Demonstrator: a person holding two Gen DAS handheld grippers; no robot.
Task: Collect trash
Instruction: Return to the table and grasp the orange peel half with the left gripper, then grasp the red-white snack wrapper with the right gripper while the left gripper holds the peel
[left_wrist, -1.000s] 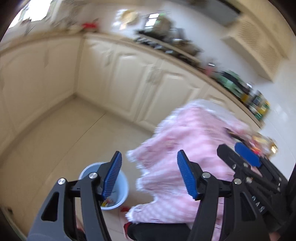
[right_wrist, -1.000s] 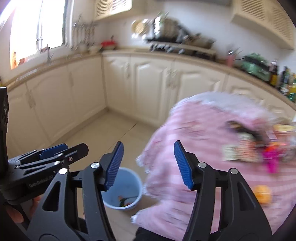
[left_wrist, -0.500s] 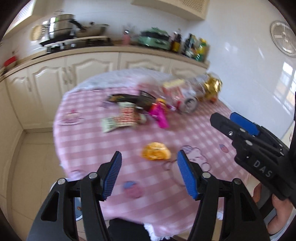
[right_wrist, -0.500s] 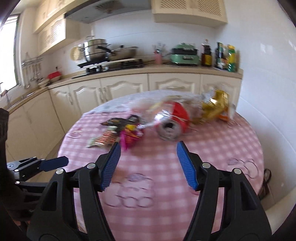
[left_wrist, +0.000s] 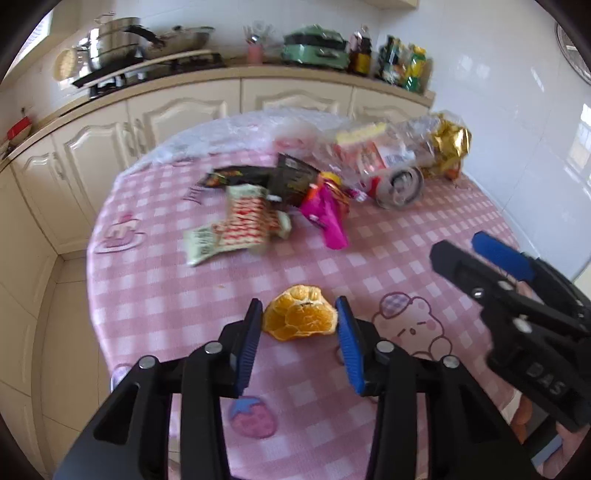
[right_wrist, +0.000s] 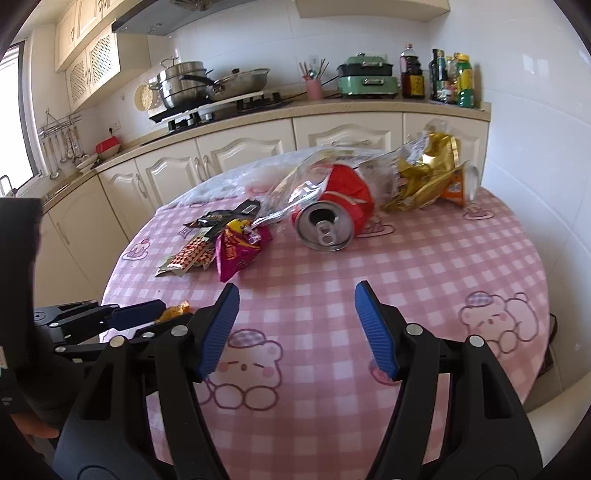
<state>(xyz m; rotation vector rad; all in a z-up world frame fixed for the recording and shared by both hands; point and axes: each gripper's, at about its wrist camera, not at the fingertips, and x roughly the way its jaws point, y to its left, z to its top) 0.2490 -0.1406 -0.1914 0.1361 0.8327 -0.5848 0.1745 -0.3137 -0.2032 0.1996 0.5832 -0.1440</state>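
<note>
An orange peel (left_wrist: 301, 317) lies on the pink checked tablecloth (left_wrist: 155, 288) near its front edge. My left gripper (left_wrist: 297, 301) is closing on it, both blue pads against its sides. Further back lie a red-and-white patterned wrapper (left_wrist: 247, 221), a black wrapper (left_wrist: 258, 175), a pink wrapper (right_wrist: 240, 251), a crushed red can (right_wrist: 332, 214) on its side, a clear plastic bag (right_wrist: 295, 184) and a gold wrapper (right_wrist: 424, 177). My right gripper (right_wrist: 297, 286) hovers open over bare cloth to the right of the peel, nothing between its fingers.
The round table stands close to cream kitchen cabinets (right_wrist: 240, 155) with a counter holding pots (right_wrist: 184, 81), a green appliance (right_wrist: 369, 79) and bottles (right_wrist: 443, 77). A white tiled wall (right_wrist: 535, 129) is on the right. Tiled floor (left_wrist: 66, 325) shows left of the table.
Both grippers swung from the floor bin and table edge round to the tabletop. The left gripper came down over the orange peel and narrowed onto it. The right gripper stayed open.
</note>
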